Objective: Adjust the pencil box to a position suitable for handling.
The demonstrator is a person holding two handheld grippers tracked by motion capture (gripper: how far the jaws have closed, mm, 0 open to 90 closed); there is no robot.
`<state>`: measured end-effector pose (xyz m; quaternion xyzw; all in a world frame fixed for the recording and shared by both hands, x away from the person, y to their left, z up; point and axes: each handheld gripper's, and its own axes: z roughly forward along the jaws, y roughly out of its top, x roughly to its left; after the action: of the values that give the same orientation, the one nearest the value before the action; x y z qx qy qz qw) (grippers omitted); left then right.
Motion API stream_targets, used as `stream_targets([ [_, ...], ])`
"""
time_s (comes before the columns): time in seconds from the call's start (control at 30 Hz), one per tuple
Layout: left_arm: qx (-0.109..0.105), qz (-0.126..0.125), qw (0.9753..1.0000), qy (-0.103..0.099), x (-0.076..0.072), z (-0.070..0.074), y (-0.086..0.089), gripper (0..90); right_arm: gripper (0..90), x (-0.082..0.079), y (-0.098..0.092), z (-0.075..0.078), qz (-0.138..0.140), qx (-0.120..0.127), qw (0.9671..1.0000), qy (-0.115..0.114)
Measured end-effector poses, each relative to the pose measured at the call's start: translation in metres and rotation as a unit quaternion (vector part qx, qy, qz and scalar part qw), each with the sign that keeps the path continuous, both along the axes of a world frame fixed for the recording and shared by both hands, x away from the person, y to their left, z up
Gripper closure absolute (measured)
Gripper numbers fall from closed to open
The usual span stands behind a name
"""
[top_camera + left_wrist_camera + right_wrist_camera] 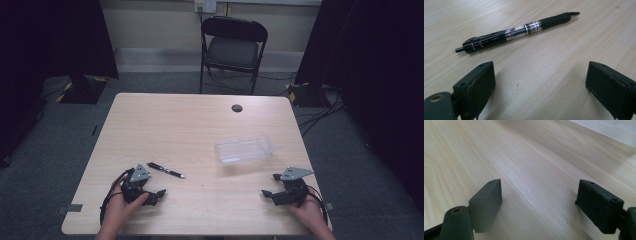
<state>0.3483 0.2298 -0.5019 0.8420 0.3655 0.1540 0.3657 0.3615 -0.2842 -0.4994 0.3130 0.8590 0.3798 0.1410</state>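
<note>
A black click pen (pixel 166 170) lies flat on the wooden table (pixel 200 125), left of the middle. The left gripper view has the pen (pixel 516 31) just beyond the open jaws, its tip pointing right. My left gripper (pixel 159 195) rests near the front left edge, open and holding nothing, a short way in front of the pen. A clear plastic box (pixel 244 149) lies right of centre. My right gripper (pixel 269 192) sits low near the front right edge, open and empty, with bare wood between its fingers (pixel 486 202).
A small dark round cap (pixel 237 108) sits in the table top near the far edge. A black folding chair (pixel 233 47) stands behind the table. Cables and dark stands lie on the floor at both sides.
</note>
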Motion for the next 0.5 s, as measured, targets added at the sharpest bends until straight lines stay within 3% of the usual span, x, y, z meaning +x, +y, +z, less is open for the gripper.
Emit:
stream_targets([
  [0.07,0.000,0.000,1.0000,0.000,0.0000,0.0000,0.0000,8.8,15.5,-0.0002,0.0012,-0.0003,0.008,-0.004,1.0000,0.001],
  [0.5,0.000,0.000,1.0000,0.000,0.0000,0.0000,0.0000,8.8,15.5,-0.0001,0.0013,-0.0003,0.006,-0.004,1.0000,0.000],
])
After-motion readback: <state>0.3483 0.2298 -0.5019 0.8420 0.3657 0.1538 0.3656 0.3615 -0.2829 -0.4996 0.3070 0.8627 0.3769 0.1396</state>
